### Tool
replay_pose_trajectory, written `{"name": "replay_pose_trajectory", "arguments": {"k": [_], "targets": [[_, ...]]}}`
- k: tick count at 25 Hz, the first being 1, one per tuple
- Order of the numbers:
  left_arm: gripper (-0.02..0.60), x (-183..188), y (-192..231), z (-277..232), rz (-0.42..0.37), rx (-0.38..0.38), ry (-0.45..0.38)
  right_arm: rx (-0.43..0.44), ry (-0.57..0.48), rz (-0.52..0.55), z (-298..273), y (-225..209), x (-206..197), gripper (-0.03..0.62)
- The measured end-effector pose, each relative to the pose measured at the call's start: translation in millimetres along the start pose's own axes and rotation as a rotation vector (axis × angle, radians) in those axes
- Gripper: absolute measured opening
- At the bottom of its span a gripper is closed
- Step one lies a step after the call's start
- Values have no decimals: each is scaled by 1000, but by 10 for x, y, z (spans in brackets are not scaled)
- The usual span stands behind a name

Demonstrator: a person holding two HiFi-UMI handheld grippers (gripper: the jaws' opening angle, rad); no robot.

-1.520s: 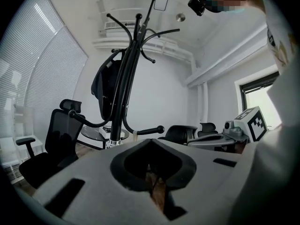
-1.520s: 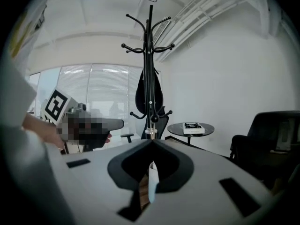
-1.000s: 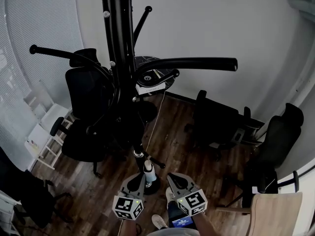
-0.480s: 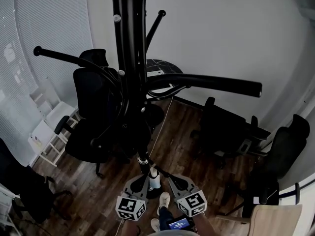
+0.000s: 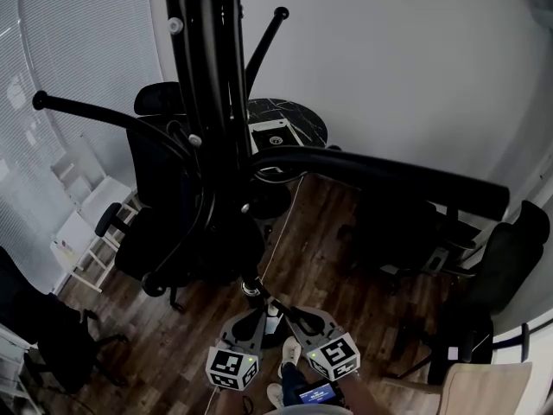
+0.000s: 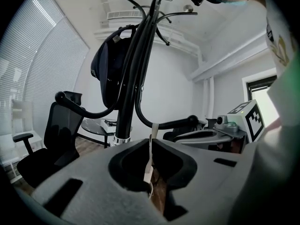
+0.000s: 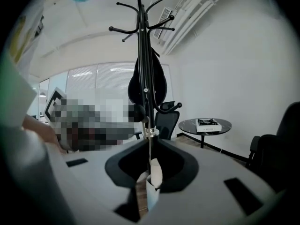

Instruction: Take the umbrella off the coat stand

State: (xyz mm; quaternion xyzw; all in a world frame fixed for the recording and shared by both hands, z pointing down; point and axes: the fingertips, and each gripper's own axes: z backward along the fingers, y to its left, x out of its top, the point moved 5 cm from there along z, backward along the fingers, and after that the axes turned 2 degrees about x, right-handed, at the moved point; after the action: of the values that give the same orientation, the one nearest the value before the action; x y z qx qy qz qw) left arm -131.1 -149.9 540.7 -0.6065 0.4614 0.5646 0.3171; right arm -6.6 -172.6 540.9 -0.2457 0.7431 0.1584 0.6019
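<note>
One coat stand (image 5: 212,102), black, several hook arms. One umbrella (image 6: 112,74), a black bundle hanging high on the stand against the pole, well above both tools. Two tools.

The left tool (image 5: 256,308) and right tool (image 5: 282,313) are low at the bottom centre of the head view. They sit side by side with marker cubes toward the camera. Their jaws point away and converge by the silver ring (image 5: 251,288) low on the pole.

- **Left tool:** jaws closed together, a thin pale strip (image 6: 150,161) pinched between them.
- **Right tool:** jaws closed together, a curled pale piece (image 7: 154,175) in the hollow behind the tips.

One round dark table (image 5: 313,119) beyond the stand, one book (image 5: 275,134) on it. At least four black office chairs around, one of them at (image 5: 160,158), plus one pale wooden chair (image 5: 484,374).
</note>
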Motion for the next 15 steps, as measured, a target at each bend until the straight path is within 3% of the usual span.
{"name": "replay_pose_trajectory", "arguments": {"k": [3, 6, 15], "targets": [[27, -29, 5, -57, 4, -20, 3, 18, -7, -2, -79, -19, 2, 61], [86, -48, 21, -99, 13, -23, 3, 34, -6, -2, -136, -27, -6, 66], [54, -60, -2, -243, -1, -55, 9, 70, -19, -7, -185, -59, -29, 64]]}}
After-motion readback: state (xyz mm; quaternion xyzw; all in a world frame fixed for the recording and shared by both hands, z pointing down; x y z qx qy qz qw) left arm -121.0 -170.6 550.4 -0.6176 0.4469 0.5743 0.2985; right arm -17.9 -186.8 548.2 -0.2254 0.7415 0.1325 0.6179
